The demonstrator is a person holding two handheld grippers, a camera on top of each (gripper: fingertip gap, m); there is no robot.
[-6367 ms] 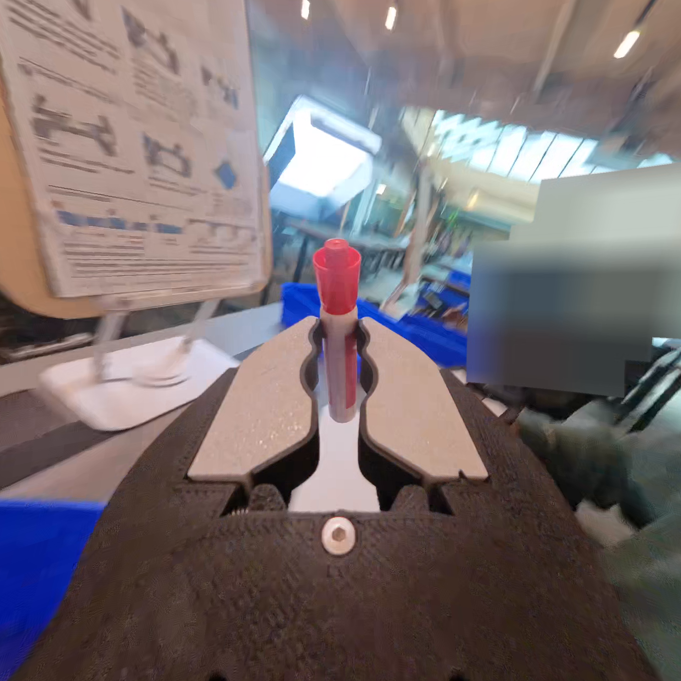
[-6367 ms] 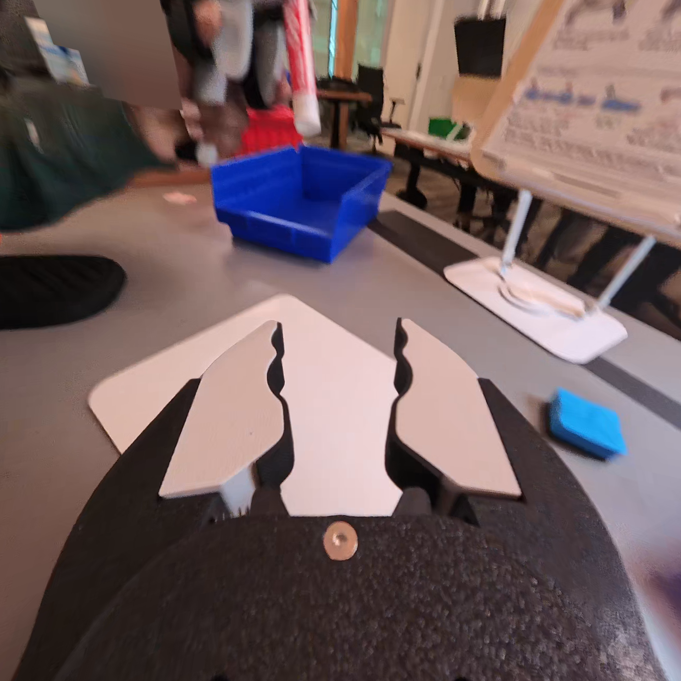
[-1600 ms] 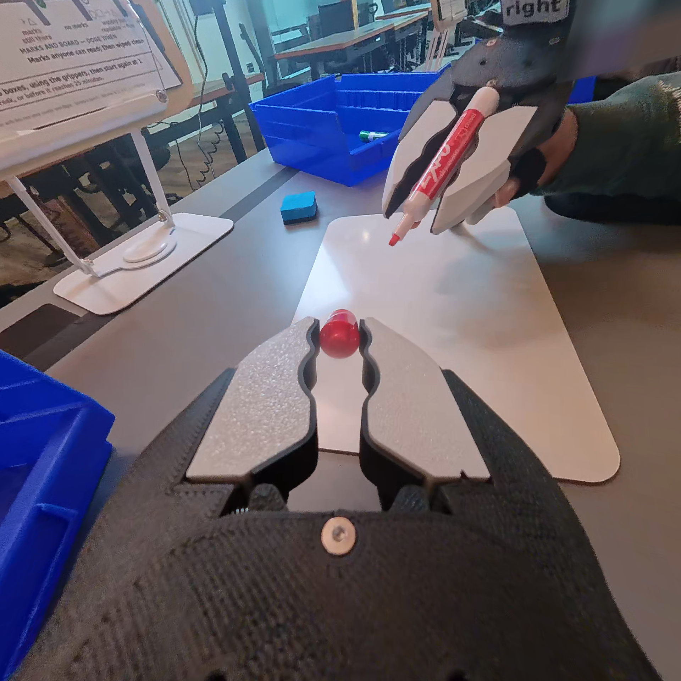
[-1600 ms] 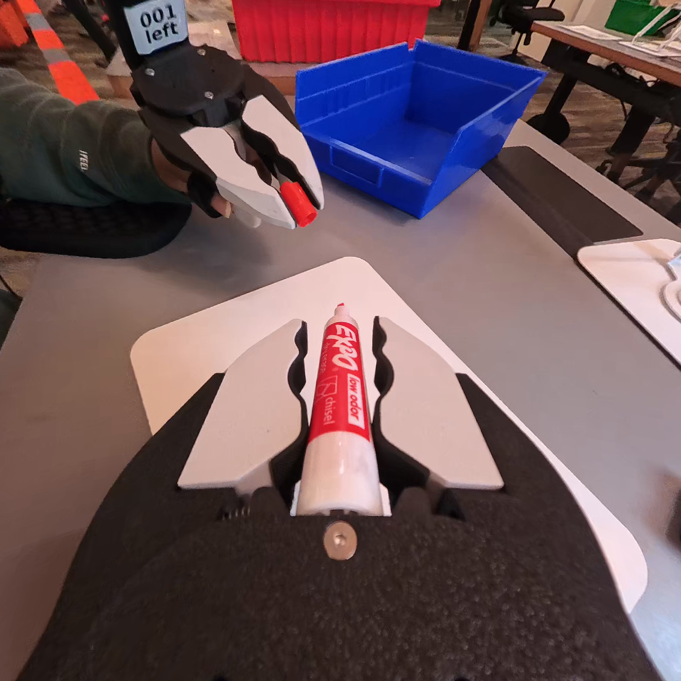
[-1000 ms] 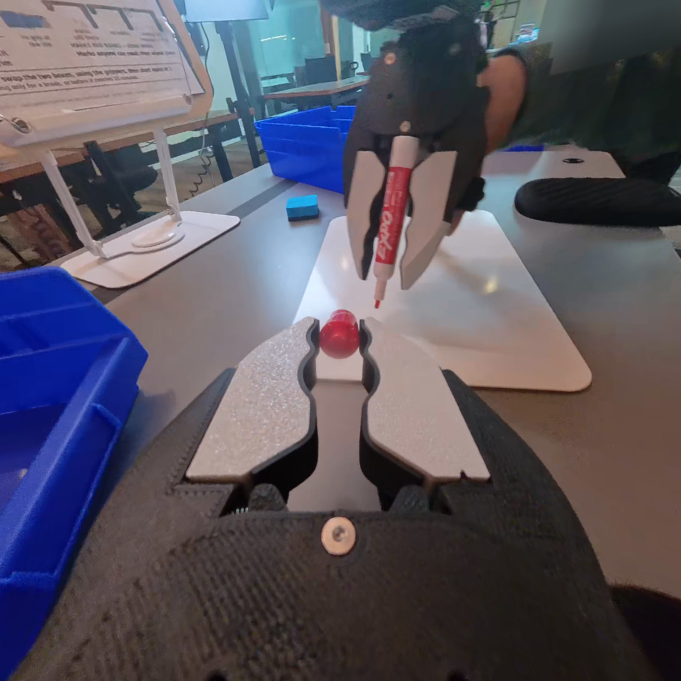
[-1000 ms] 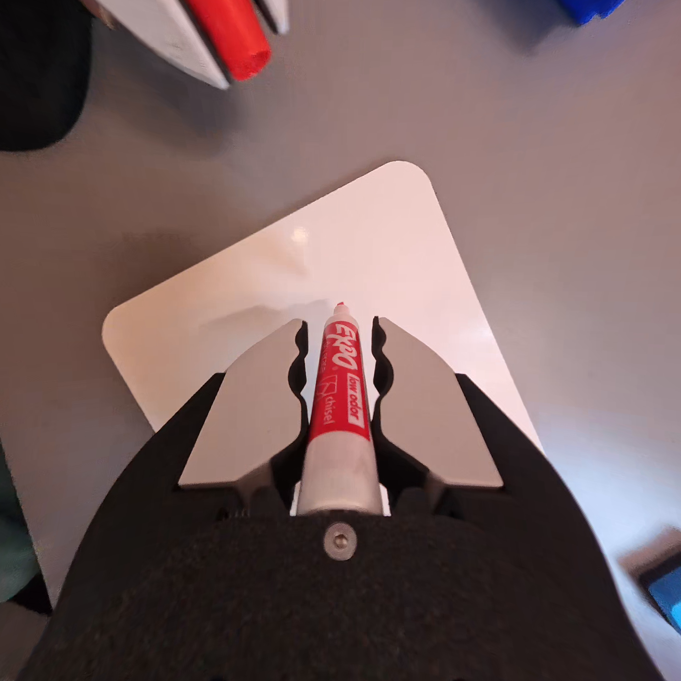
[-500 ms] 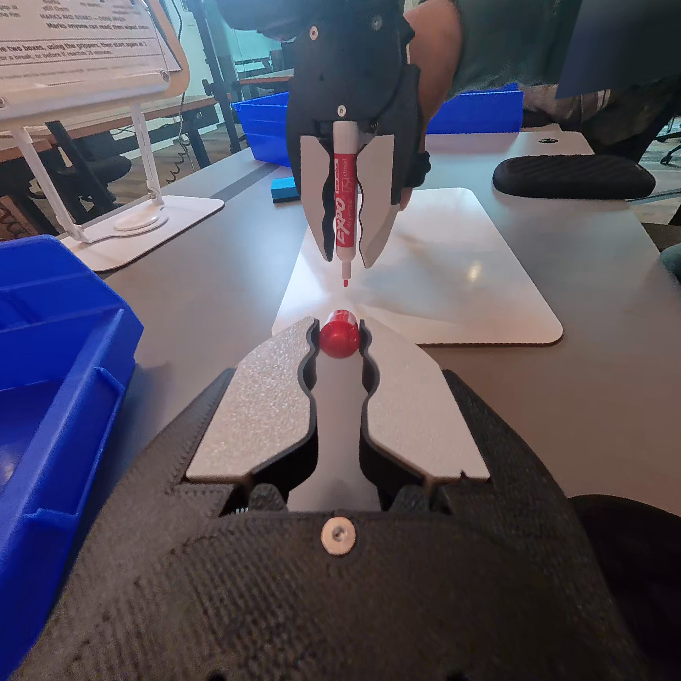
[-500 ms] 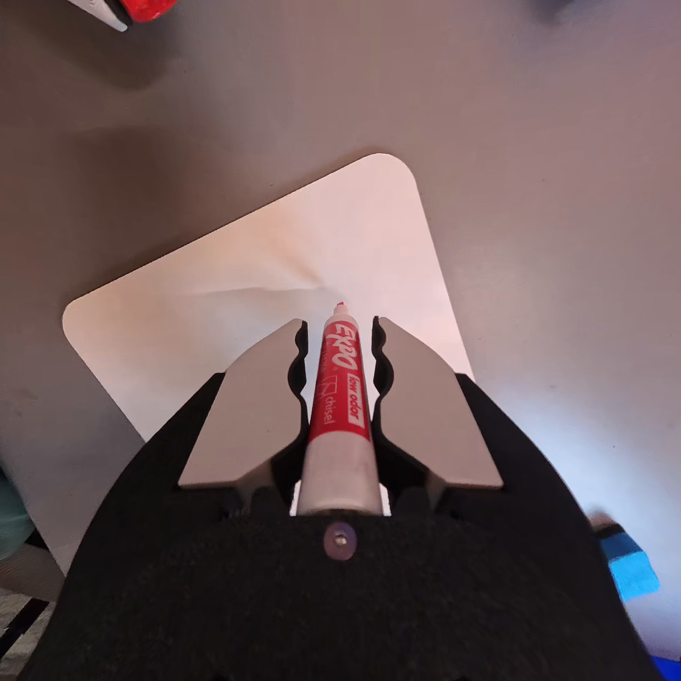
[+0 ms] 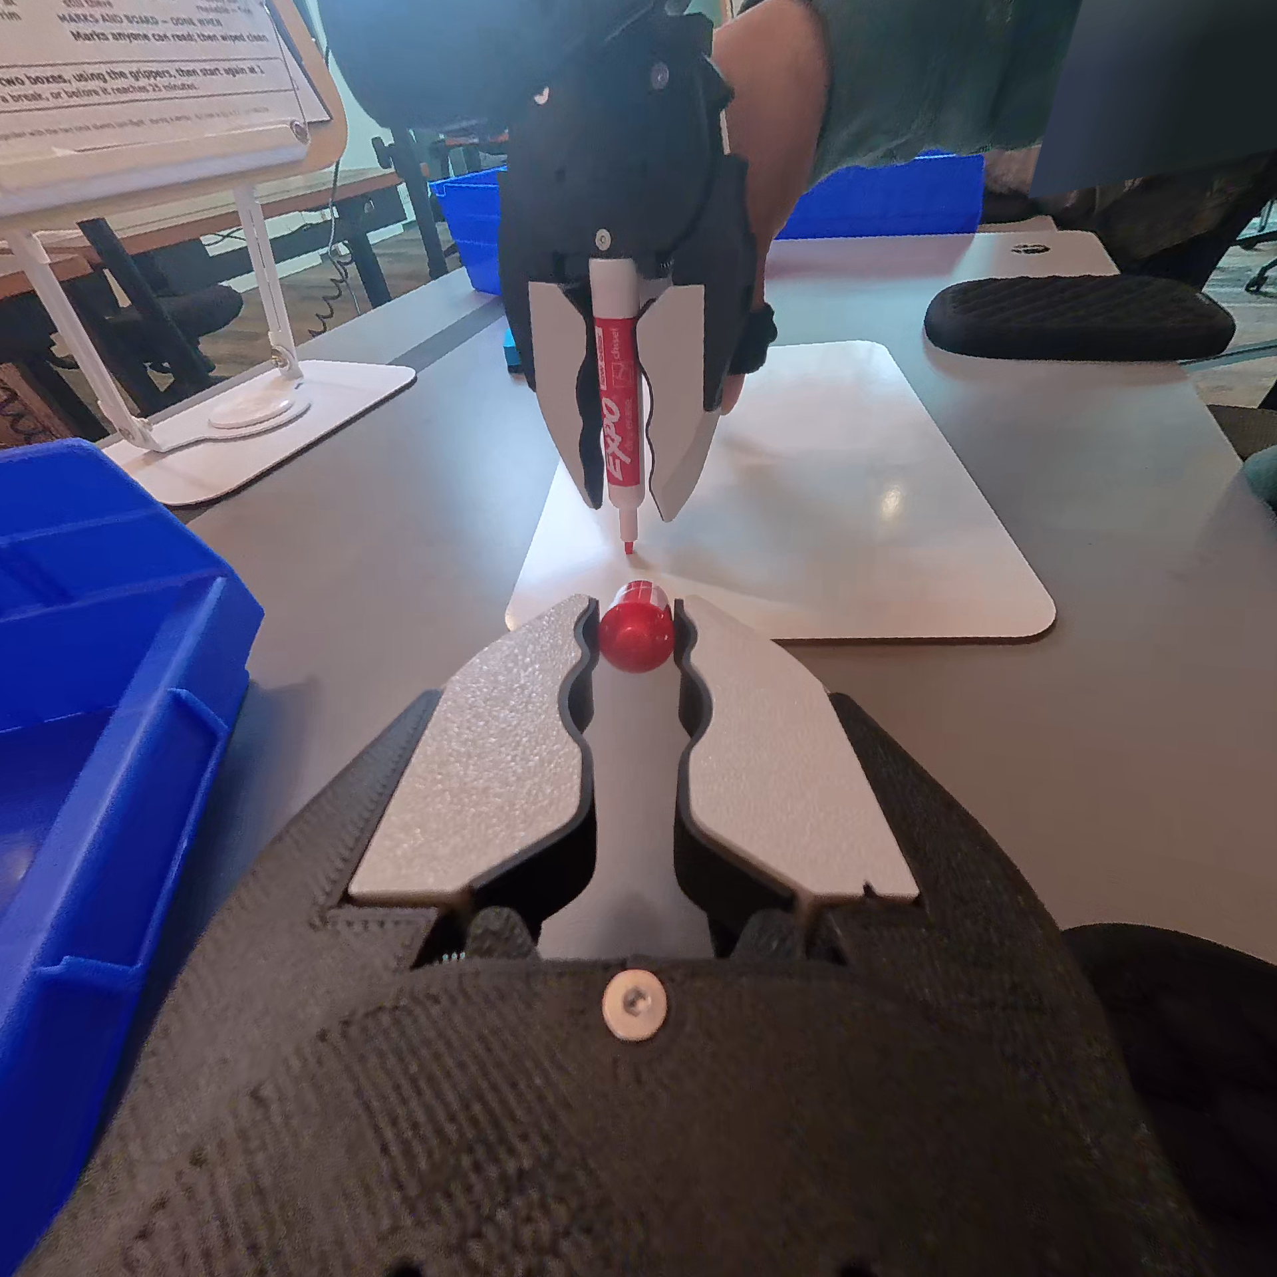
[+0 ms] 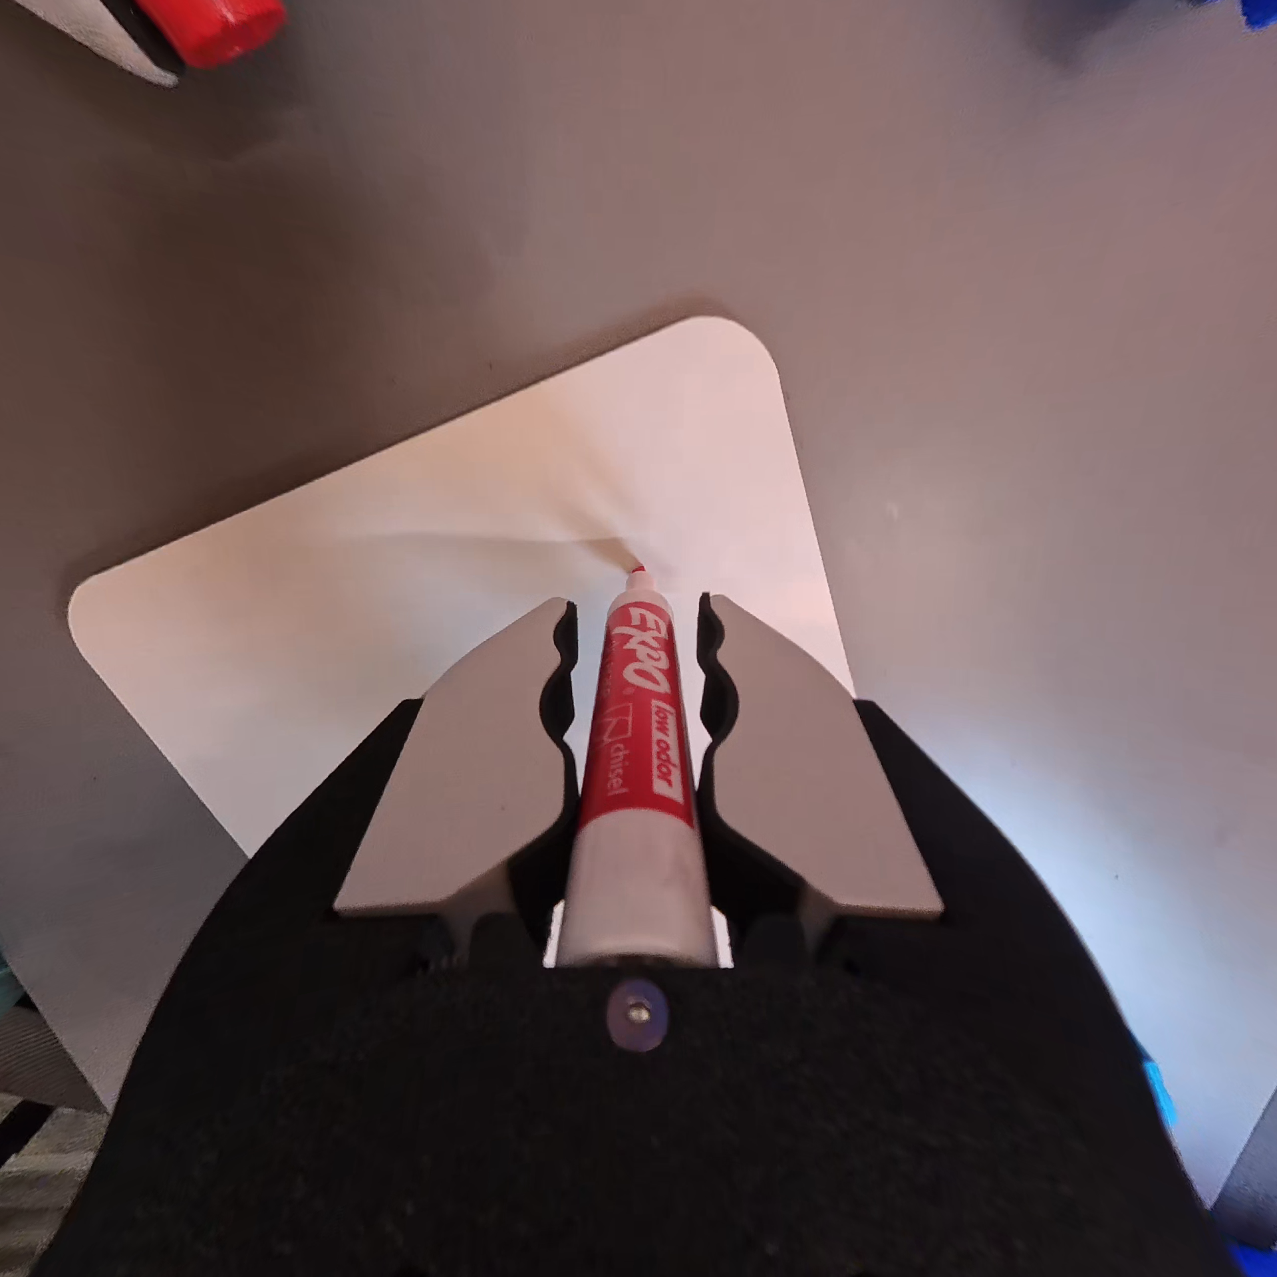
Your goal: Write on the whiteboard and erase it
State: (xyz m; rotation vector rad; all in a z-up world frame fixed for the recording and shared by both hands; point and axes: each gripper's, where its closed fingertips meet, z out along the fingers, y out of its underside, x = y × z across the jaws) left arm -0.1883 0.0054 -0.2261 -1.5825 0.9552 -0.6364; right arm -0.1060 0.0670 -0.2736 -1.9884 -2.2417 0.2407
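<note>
lowered, right claw (image 10: 636, 608) stands vertical, gripping marker (image 10: 636, 732) (tip on whiteboard (image 10: 414, 553)); left claw (image 9: 636, 608) pinches cap (image 9: 636, 632).

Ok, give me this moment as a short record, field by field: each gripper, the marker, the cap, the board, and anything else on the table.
right gripper: shut on the marker, pointing down at the board
marker: red, uncapped, upright, tip at the board surface
left gripper: shut on the cap, low over the table
cap: red, pinched between the fingertips
whiteboard: flat on the grey table, no marks visible
eraser: blue, mostly hidden behind the right gripper
blue bin: at the left edge
</note>
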